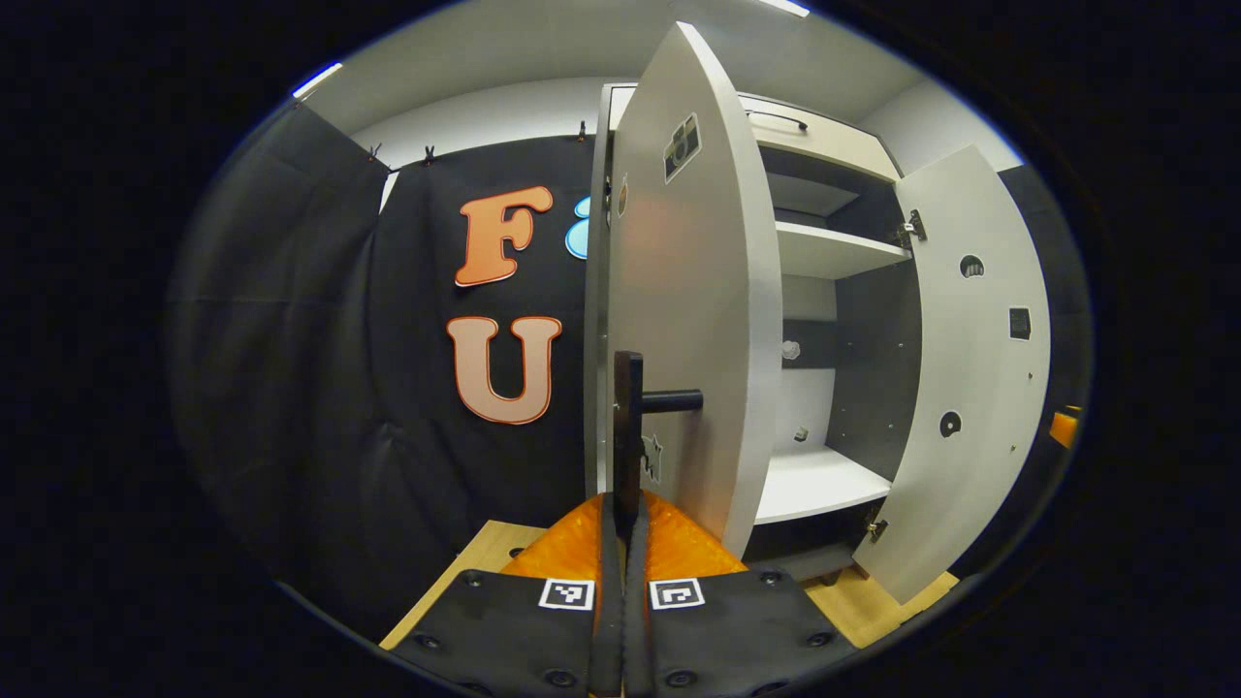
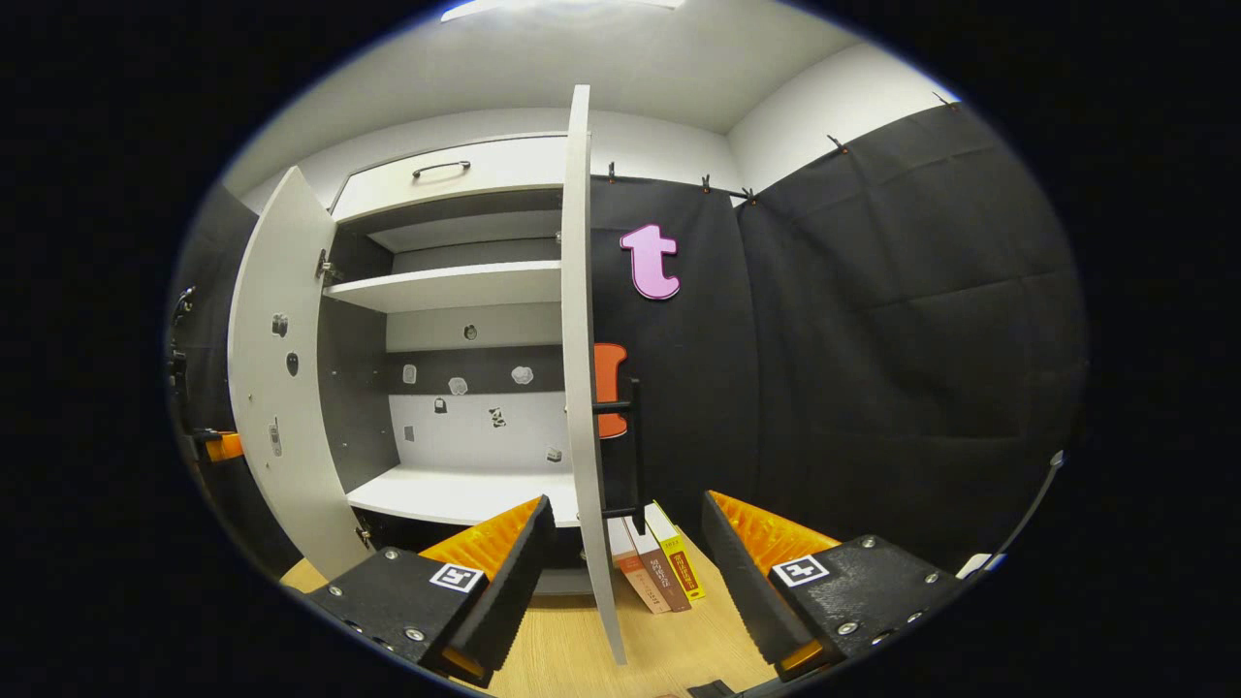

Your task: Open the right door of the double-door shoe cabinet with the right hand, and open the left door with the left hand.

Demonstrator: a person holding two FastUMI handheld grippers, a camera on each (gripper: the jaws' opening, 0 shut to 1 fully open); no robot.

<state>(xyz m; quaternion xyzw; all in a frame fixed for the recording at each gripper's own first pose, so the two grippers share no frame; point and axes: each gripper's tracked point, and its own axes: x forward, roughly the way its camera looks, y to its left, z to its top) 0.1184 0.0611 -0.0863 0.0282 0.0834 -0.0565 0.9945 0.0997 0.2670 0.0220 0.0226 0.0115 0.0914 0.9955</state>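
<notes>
The white shoe cabinet (image 2: 456, 286) has both doors swung out. In the left gripper view the left door (image 1: 698, 291) stands ajar right ahead. Its black bar handle (image 1: 628, 407) runs down between my left gripper's (image 1: 625, 502) orange fingers, which are shut on it. In the right gripper view the right door (image 2: 579, 339) is seen edge-on, its black handle (image 2: 635, 446) on the far side. My right gripper (image 2: 628, 506) is open, one finger on either side of the door edge, touching nothing. The right door (image 1: 970, 368) also hangs wide open at the right of the left gripper view.
Bare shelves (image 2: 465, 494) show inside, with small stickers on the back panel. A drawer with a black handle (image 2: 441, 168) sits above. Three books (image 2: 659, 567) lean on the wooden floor (image 2: 572, 640) by the right door. Black cloth walls close in on both sides.
</notes>
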